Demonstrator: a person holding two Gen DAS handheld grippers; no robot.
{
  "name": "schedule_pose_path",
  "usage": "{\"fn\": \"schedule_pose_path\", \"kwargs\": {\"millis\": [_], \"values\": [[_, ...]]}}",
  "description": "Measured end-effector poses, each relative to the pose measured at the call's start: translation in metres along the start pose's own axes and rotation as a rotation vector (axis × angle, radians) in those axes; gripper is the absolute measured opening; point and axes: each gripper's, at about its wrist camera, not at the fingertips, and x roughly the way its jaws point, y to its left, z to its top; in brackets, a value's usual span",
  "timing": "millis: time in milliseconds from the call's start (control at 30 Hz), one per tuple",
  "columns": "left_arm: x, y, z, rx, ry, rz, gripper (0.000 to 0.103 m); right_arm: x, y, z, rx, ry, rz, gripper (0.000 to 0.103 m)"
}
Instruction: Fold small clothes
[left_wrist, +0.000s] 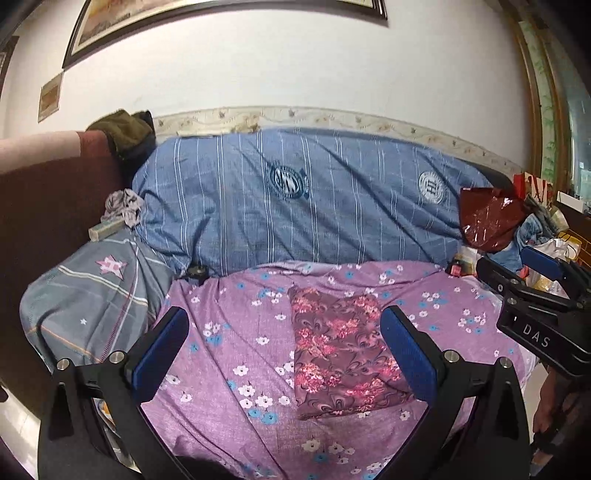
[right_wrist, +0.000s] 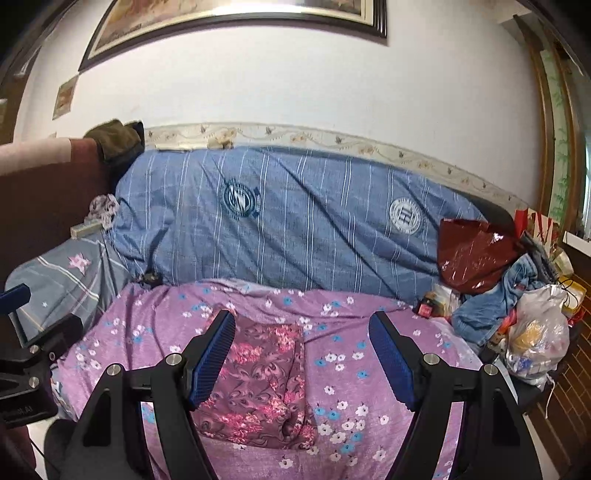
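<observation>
A small maroon garment with pink flowers (left_wrist: 341, 352) lies flat in a folded rectangle on the purple flowered bedsheet (left_wrist: 236, 332). It also shows in the right wrist view (right_wrist: 264, 384). My left gripper (left_wrist: 284, 350) is open and empty, held above the sheet, with the garment between and under its fingers. My right gripper (right_wrist: 303, 363) is open and empty, above the garment's right part. The right gripper also shows at the right edge of the left wrist view (left_wrist: 539, 291). The left gripper's body shows at the left edge of the right wrist view (right_wrist: 26, 354).
A rolled blue striped quilt (left_wrist: 303, 199) lies along the wall behind the sheet. A grey pillow (left_wrist: 92, 299) lies at the left by the dark headboard (left_wrist: 48, 206). A red plastic bag (right_wrist: 472, 254), jeans (right_wrist: 495, 302) and a white bag (right_wrist: 539, 336) pile up at the right.
</observation>
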Motion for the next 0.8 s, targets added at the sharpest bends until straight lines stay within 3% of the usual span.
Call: {"fn": "schedule_pose_path", "kwargs": {"millis": [267, 800], "values": [[-0.003, 0.006, 0.0, -0.01, -0.006, 0.025, 0.103, 0.007, 0.006, -0.004, 0.0, 0.008, 0.03, 0.079], [0.027, -0.01, -0.01, -0.005, 0.049, -0.039, 0.103, 0.036, 0.001, -0.022, 0.007, 0.072, 0.022, 0.079]]}}
